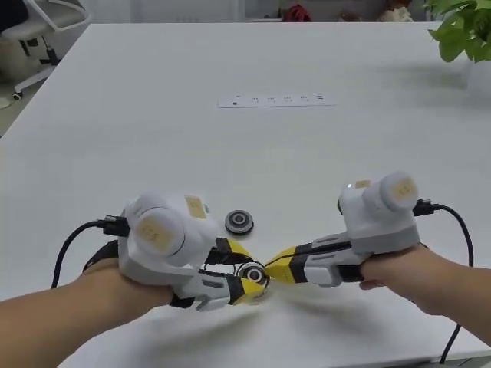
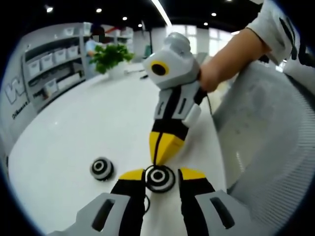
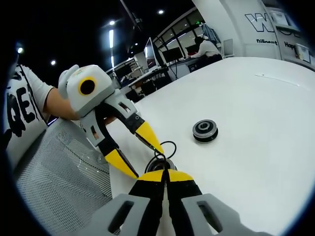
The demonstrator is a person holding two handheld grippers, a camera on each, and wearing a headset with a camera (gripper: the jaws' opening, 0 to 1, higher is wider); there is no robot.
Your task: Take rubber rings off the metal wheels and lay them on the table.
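A: What do you get looking down from the head?

B: At the bottom centre, my left gripper has its jaws clamped on a wheel, held just over the white table. My right gripper comes in from the right, its jaws squeezed together, tips at that wheel's edge. A second wheel lies flat on the table just above them. A power strip lies further up the frame, and there's a plant in the upper right corner.

A: And from the left gripper?

B: The wheel sits between my two yellow tips, touching both. The right gripper's closed point meets its top. The second wheel is at the lower left.

A: From the right gripper?

B: My jaws rise from the bottom, pressed tight. A thin loop of rubber ring stands up off the wheel just beyond them. They seem to be pinching it. The second wheel rests right of centre.
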